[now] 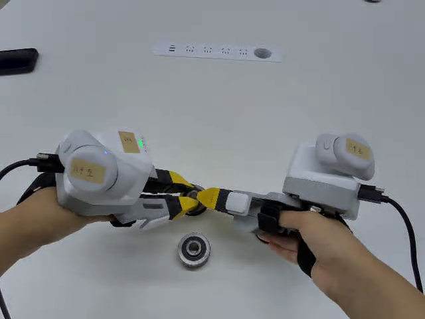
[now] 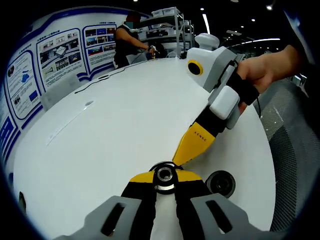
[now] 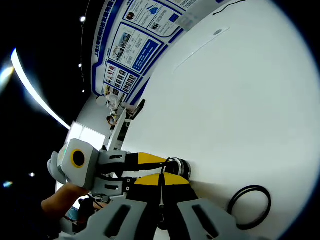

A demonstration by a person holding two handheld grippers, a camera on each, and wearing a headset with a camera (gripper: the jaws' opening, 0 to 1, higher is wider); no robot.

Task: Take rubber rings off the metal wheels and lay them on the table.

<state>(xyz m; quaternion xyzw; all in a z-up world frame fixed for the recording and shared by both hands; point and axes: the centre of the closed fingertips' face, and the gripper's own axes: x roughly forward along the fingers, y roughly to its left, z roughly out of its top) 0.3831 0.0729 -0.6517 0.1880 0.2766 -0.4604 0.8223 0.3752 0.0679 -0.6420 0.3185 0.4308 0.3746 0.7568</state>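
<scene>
Clamping a metal wheel (image 1: 193,198) between its yellow jaw tips, the left gripper (image 1: 180,197) is closed on it over the white bench (image 1: 219,119). The left gripper view looks straight onto this held wheel: a bright hub with a dark rim, one jaw pressed to each side.

The right gripper (image 1: 208,197) reaches in from the opposite side, and its yellow tip touches the held wheel's rim. In the right gripper view its two jaws are drawn close, with a thin dark slit between them. Whether they pinch the rubber on the rim I cannot tell. A hand grips each tool body, the left hand (image 1: 33,219) and the right hand (image 1: 312,246).

A second wheel (image 1: 194,250) lies flat on the bench just beside the held wheel, on the person's side of it, black around a metal centre. The left gripper view places it to the right of the held wheel.

The right gripper view adds a loose rubber ring (image 3: 255,187), a thin black loop lying flat on the bench near the held wheel, to its right and lower in that view.

Well beyond the held wheel, the head view shows a white power strip (image 1: 216,51) and, off to the far left, a black object (image 1: 16,60). The left gripper view takes in wall posters (image 2: 65,47) and a standing person (image 2: 127,40) past the far edge of the bench.
</scene>
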